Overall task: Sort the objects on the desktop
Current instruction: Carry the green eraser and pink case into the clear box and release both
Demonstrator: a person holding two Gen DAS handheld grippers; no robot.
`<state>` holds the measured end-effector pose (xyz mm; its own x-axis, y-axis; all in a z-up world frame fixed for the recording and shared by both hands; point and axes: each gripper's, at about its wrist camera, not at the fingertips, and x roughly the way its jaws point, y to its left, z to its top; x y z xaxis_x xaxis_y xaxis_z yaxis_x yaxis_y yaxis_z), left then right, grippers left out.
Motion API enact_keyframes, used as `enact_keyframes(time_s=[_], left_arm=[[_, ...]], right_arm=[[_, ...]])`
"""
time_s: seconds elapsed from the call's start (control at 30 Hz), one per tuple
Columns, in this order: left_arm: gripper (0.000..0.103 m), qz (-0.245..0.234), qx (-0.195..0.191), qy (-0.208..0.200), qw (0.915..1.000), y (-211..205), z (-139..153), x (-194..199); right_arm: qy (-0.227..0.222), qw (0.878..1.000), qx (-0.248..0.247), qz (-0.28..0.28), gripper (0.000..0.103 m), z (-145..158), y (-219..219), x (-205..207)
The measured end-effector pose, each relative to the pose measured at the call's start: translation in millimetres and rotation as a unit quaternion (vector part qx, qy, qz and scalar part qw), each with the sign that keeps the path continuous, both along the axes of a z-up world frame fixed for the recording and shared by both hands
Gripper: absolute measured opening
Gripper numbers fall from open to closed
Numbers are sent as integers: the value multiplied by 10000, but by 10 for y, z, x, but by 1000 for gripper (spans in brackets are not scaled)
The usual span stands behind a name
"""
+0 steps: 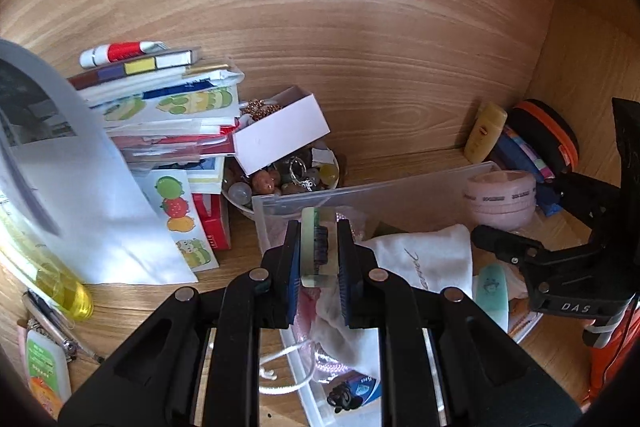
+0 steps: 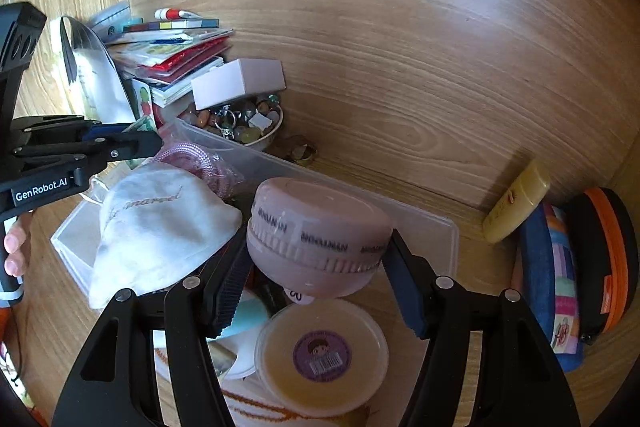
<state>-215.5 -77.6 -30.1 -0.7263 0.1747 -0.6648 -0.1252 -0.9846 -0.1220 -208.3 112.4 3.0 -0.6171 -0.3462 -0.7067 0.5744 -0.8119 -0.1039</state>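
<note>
My left gripper is shut on a small pale green comb-like piece with dark teeth, held above the clear plastic box. My right gripper is shut on a round pink jar and holds it tilted over the same clear box. The pink jar also shows in the left wrist view. A white cloth pouch lies in the box, with a pink cord bag behind it. The left gripper appears at the left of the right wrist view.
A bowl of beads and rings with a white box on it stands behind the clear box. A stack of books and stickers is at left. A yellow tube, striped pouch, and orange-black case are at right. A round lidded tub lies below.
</note>
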Motion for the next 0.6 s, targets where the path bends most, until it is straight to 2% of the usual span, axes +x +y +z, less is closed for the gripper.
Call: enact_keyframes(time_s=[0.43, 0.57, 0.6], left_arm=[[16, -100, -26, -57, 9999, 47, -62, -27], [30, -83, -36, -77, 9999, 53, -75, -19], [31, -75, -47, -66, 9999, 56, -73, -13]], right_arm=[[-178, 9993, 292, 115, 61, -234, -158, -74], [-71, 9991, 411, 87, 62, -237, -170, -51], [-94, 9990, 429, 91, 62, -245, -171, -55]])
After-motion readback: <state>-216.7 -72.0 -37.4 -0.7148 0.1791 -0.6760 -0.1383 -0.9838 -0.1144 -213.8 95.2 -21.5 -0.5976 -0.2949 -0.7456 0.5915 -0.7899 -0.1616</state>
